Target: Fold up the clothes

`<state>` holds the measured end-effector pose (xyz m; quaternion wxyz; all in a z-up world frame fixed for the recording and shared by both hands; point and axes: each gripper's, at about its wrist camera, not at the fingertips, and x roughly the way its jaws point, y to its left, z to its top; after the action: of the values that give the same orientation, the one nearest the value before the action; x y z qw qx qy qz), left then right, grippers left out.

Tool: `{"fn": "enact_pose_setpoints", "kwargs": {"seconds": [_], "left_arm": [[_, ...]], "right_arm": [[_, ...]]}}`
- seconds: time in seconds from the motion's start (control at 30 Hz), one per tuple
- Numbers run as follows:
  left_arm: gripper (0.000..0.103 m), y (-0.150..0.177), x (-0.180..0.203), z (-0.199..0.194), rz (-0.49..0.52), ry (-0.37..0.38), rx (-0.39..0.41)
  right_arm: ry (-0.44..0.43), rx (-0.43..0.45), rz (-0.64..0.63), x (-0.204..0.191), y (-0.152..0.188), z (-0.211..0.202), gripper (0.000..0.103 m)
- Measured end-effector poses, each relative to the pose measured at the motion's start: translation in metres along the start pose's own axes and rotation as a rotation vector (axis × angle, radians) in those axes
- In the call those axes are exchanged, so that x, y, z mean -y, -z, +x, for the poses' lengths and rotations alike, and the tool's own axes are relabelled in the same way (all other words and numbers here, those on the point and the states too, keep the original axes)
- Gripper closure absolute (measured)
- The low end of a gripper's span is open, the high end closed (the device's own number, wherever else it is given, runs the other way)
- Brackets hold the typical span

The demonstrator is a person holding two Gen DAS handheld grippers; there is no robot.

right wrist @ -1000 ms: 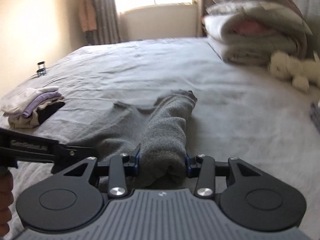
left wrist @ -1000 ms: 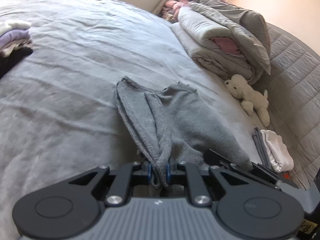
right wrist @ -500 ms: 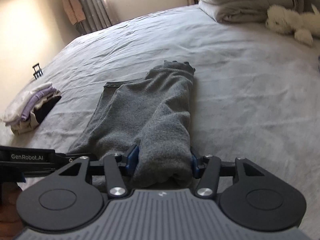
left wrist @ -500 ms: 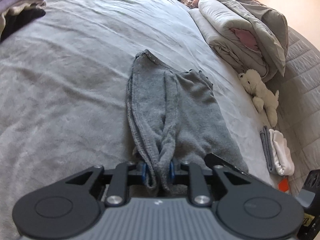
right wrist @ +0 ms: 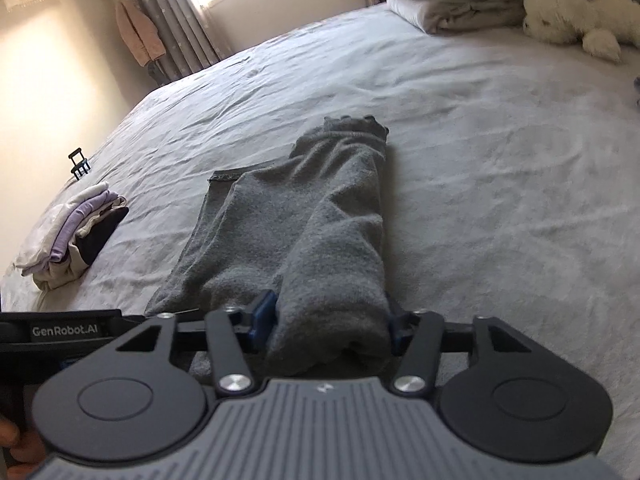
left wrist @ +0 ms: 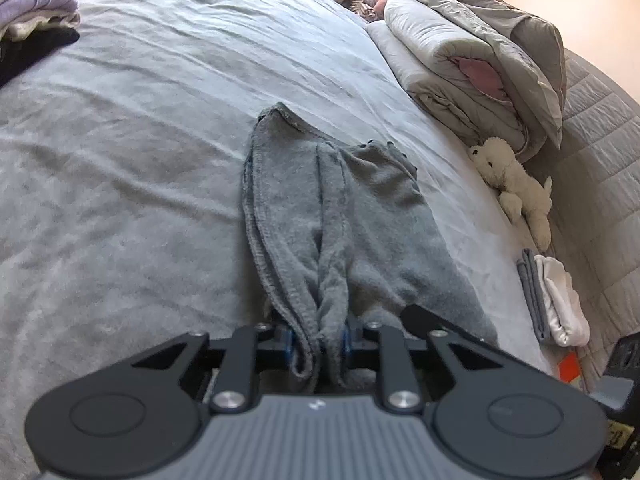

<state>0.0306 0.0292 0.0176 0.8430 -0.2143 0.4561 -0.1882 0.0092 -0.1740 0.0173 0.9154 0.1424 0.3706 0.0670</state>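
Observation:
A grey knit garment (left wrist: 344, 216) lies stretched lengthwise on the grey bedsheet (left wrist: 120, 160), folded into a long strip with its far hem towards the pillows. My left gripper (left wrist: 318, 342) is shut on the bunched near edge of the garment's left side. In the right wrist view the same grey garment (right wrist: 304, 224) runs away from me, and my right gripper (right wrist: 332, 320) is shut on its thick rolled right side. The left gripper's black body (right wrist: 60, 330) shows at the left edge of that view.
A stack of folded clothes (right wrist: 72, 236) sits at the bed's left side, also seen as a stack of folded clothes (left wrist: 36, 8). Folded duvets (left wrist: 476, 56), a white plush toy (left wrist: 516, 184) and small folded cloths (left wrist: 556, 296) lie along the quilted headboard at right. A small black clip (right wrist: 80, 162) rests far left.
Both grippers have pulled the near end of the garment back and up, so it lies longer and straighter on the bed. Both grips have stayed shut.

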Motion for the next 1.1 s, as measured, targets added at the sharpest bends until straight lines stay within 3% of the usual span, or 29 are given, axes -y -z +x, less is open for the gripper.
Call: {"fn": "enact_pose_setpoints", "kwargs": {"seconds": [0.23, 0.47, 0.67, 0.93, 1.1], "left_arm": [[0.089, -0.001, 0.012, -0.012, 0.079, 0.011, 0.034], [0.09, -0.004, 0.024, -0.027, 0.146, 0.054, 0.094], [0.09, -0.005, 0.032, -0.037, 0.185, 0.082, 0.149], [0.09, -0.006, 0.037, -0.039, 0.211, 0.09, 0.167], [0.09, -0.005, 0.035, -0.033, 0.193, 0.074, 0.129]], "right_arm": [[0.066, 0.05, -0.119, -0.016, 0.003, -0.006, 0.059], [0.158, 0.154, -0.309, -0.041, 0.008, -0.015, 0.06], [0.194, 0.243, -0.398, -0.049, 0.008, -0.023, 0.06], [0.206, 0.28, -0.42, -0.05, 0.005, -0.028, 0.06], [0.179, 0.228, -0.359, -0.044, 0.001, -0.027, 0.06]]}}
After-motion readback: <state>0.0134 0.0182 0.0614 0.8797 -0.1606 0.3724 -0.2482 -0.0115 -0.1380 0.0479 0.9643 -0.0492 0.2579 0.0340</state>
